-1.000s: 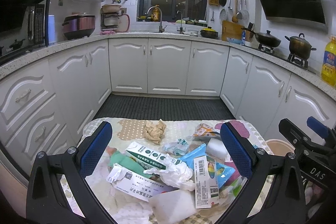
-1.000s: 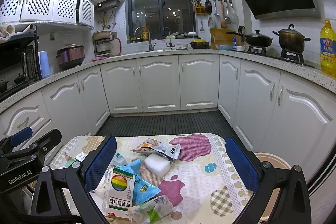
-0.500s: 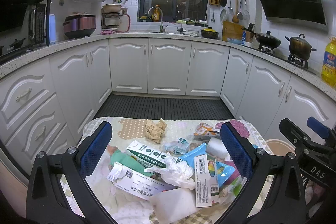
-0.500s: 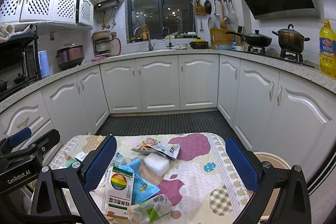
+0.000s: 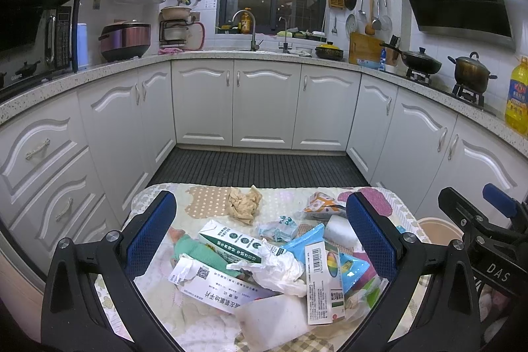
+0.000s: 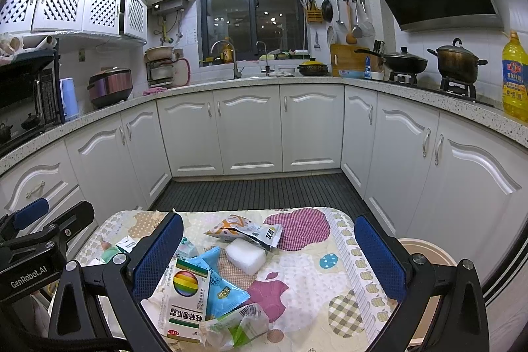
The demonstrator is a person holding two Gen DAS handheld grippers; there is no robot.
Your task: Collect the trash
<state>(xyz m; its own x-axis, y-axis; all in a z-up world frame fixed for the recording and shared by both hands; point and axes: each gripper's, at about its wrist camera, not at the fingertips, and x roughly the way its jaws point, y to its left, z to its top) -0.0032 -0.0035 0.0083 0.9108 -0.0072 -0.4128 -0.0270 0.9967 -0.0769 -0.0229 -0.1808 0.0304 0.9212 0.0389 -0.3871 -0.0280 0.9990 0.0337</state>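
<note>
where left view shows crumpled brown paper (image 5: 243, 204), right view hides it

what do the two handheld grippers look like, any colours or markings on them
Both grippers look alike: matte black angular frames with silver bolts at the joints, each finger faced with a textured blue pad. The left gripper carries white "GenRobot.AI" lettering on its body, seen from the right wrist view. The right gripper shows white "DAS" lettering in the left wrist view. No cables, sleeves or hands are visible.
</note>
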